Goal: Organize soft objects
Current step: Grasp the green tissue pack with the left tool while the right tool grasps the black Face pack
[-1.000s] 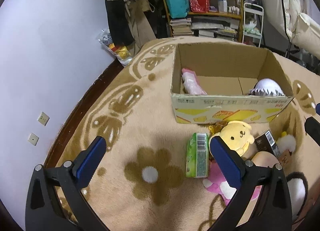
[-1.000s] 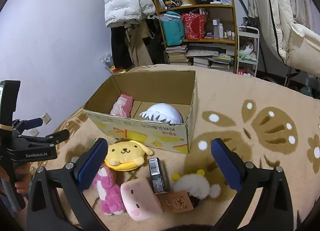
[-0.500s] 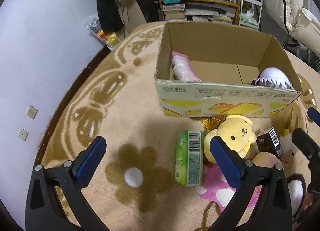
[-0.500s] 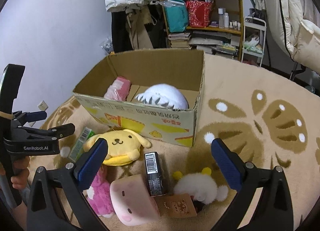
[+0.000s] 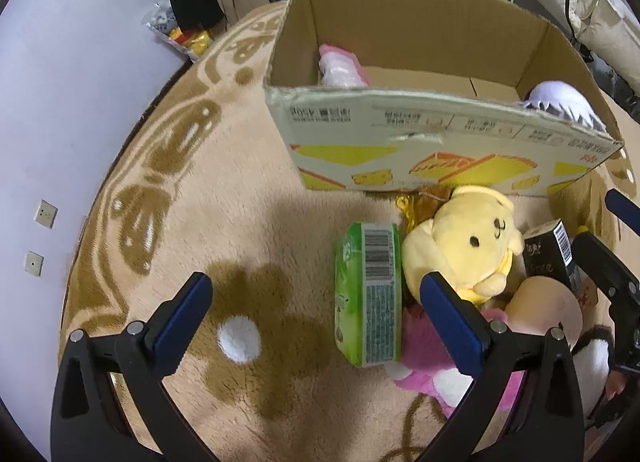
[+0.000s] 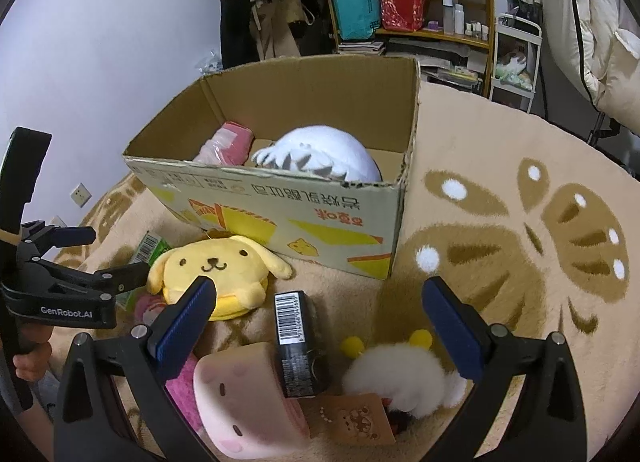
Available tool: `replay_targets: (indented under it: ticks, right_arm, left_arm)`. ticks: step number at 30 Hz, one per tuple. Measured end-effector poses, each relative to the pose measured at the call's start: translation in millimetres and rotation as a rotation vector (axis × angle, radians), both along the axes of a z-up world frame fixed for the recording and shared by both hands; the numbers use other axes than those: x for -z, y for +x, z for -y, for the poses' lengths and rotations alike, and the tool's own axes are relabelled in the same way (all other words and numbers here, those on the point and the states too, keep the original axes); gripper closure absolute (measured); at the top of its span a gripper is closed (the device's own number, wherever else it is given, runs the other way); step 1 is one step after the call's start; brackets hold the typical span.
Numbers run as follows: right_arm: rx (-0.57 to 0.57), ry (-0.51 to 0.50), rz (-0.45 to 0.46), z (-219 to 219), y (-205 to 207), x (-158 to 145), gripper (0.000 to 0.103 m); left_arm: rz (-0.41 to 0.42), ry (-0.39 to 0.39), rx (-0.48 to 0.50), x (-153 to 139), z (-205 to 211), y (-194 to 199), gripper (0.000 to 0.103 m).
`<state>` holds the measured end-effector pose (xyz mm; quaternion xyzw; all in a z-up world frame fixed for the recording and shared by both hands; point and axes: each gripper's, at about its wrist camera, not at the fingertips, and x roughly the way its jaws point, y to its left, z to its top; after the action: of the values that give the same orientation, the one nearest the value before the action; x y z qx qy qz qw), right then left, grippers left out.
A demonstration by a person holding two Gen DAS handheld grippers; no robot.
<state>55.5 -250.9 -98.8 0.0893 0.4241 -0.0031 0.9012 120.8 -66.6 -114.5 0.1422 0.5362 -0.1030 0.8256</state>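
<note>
The yellow dog plush [image 6: 214,274] lies face-up on the carpet [image 6: 520,262], just in front of the long printed wall of the cardboard box [image 6: 280,218], one floppy ear trailing toward the box's near corner. I judge it light and squashy — stuffed fabric that will give under my pads and not slip much. The rounded head looks too broad and springy for a sure bite, so I would pinch across the narrower body or gather an ear at its root, squeezing well into the stuffing.

Touching its side is a green packet [image 5: 370,294] with a barcode, likely crinkly and slicker. Beneath and beside the dog lies a pink plush [image 5: 424,358], partly covered. A pale pink block with a face [image 6: 244,398] looks foamy and soft; it needs a wide span across its flat sides. A black carton [image 6: 298,342] leans on it — stiff, not one of the soft things, I think — and a brown card [image 6: 356,418] sits just beside. The white fluffy toy with yellow ears [image 6: 400,374] should weigh almost nothing; I would take it through the middle of the fluff.

My right gripper [image 6: 320,318] hangs wide apart over this pile, holding nothing. My left gripper [image 5: 316,314] is equally wide and empty, its span over the green packet.

Inside the box rest a pink wrapped bundle [image 6: 226,146] by the left wall and a white domed plush [image 6: 320,156] toward the right end.
</note>
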Motion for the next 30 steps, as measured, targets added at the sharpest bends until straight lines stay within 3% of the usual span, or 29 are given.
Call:
replay_targets:
  ticks: [9,11,13,16,19,22,24,30]
  right_arm:
    - [-0.02,0.031,-0.057,1,6,15,0.015]
    - [-0.028,0.037,-0.067,-1,8,17,0.022]
    - [-0.037,0.037,-0.08,-2,9,19,0.038]
    - [-0.039,0.031,-0.088,-4,9,21,0.052]
    - [-0.048,0.043,-0.096,-5,10,23,0.067]
    - [-0.061,0.048,-0.109,-8,10,26,0.073]
    - [-0.072,0.043,-0.11,-10,10,27,0.082]
    - [-0.095,0.011,-0.07,-16,6,20,0.082]
  left_arm:
    - [-0.034,0.028,-0.021,10,-2,4,0.0]
    - [-0.037,0.04,-0.022,13,-1,5,0.0]
    - [-0.04,0.042,-0.019,16,-2,7,0.001]
    - [-0.039,0.038,-0.015,17,-1,7,0.002]
    - [-0.045,0.024,-0.007,18,-1,7,0.015]
    - [-0.067,-0.008,-0.003,21,-1,8,0.028]
    - [-0.078,-0.026,0.006,23,0,7,0.043]
    - [-0.079,-0.042,0.025,23,3,4,0.056]
